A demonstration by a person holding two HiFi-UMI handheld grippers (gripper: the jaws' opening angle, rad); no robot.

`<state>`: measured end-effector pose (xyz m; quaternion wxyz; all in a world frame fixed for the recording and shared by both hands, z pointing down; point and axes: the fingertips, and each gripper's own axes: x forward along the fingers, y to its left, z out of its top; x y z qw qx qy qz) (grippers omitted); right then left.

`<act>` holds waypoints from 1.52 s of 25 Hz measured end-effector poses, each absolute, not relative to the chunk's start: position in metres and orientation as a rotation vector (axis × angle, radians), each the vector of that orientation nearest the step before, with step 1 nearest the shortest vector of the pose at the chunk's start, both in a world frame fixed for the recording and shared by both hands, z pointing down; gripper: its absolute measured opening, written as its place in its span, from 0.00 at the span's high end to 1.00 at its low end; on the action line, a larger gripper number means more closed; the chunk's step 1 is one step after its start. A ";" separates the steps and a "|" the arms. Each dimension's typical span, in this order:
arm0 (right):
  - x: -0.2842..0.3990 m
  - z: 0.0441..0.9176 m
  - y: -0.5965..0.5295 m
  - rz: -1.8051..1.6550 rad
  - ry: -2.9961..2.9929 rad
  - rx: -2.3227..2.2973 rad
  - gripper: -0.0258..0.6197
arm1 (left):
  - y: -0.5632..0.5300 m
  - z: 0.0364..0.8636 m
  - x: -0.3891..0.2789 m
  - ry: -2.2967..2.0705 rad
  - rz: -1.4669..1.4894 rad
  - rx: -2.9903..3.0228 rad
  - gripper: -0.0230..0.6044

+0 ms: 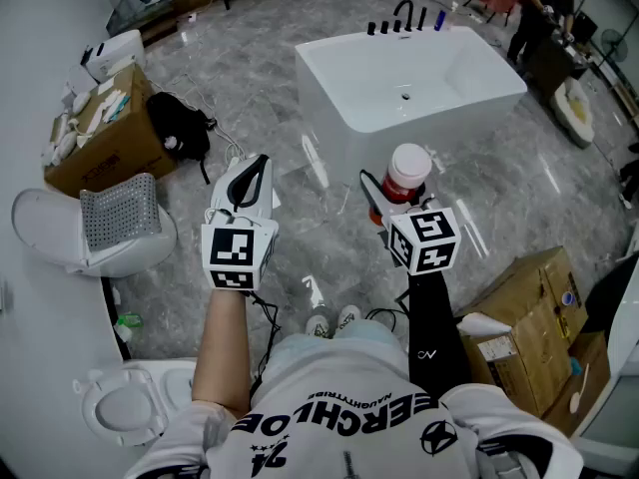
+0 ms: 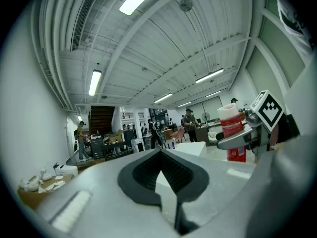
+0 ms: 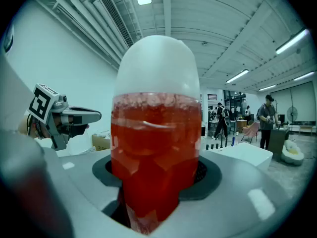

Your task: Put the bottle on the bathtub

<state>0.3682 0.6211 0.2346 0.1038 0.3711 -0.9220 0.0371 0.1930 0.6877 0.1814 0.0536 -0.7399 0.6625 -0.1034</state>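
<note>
Red, white-capped bottle (image 1: 407, 171) stood upright, pinched in the right claw (image 1: 397, 196). Its goal, the bathtub (image 1: 331, 110), lay straight ahead, nearer that hand. The left claw (image 1: 257, 166) was pressed together, holding nothing.

Left gripper (image 2: 161, 151) up front, jaws closed together, nothing in them. Off to the right, the right gripper (image 2: 234, 142) clamps the red bottle (image 2: 231, 124) upright, white bathtub (image 2: 190, 148) beyond.
</note>
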 end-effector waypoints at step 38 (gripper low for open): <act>0.336 0.207 0.617 0.044 -2.798 1.093 0.49 | 0.690 0.180 0.155 2.007 -0.331 -2.249 0.96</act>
